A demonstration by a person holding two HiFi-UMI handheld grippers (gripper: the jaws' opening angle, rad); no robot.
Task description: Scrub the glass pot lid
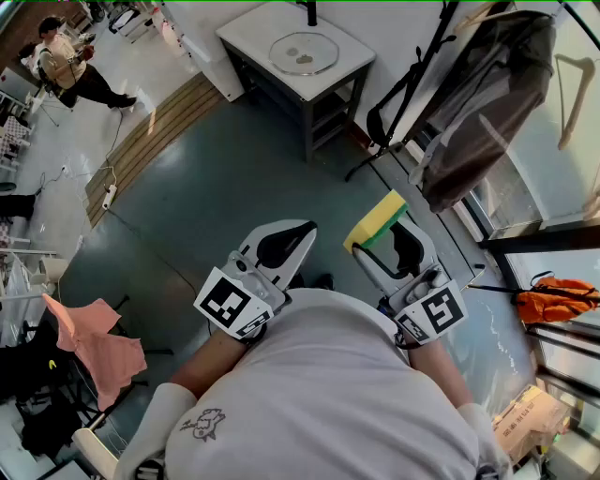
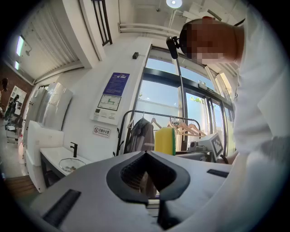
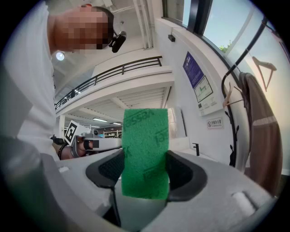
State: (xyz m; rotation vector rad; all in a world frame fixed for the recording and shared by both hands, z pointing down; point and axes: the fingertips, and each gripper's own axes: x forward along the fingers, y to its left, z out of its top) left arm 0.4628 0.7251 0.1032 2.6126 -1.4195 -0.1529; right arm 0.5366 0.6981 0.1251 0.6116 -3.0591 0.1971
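Green scouring fabric faces the right gripper's camera. The right gripper (image 3: 146,168) is clenched on a yellow-and-green sponge (image 3: 146,152), which stands upright between its pads, well short of the white table (image 1: 251,34). Beside it, just as far from the table, the left gripper (image 1: 298,234) has its jaws pressed together with nothing between them. Both are held level, close to the person's chest. The glass pot lid (image 1: 303,53) lies flat near the table's middle, and a black tap (image 1: 308,11) stands at the table's far edge. A grey garment (image 1: 487,94) hangs to the right of the table.
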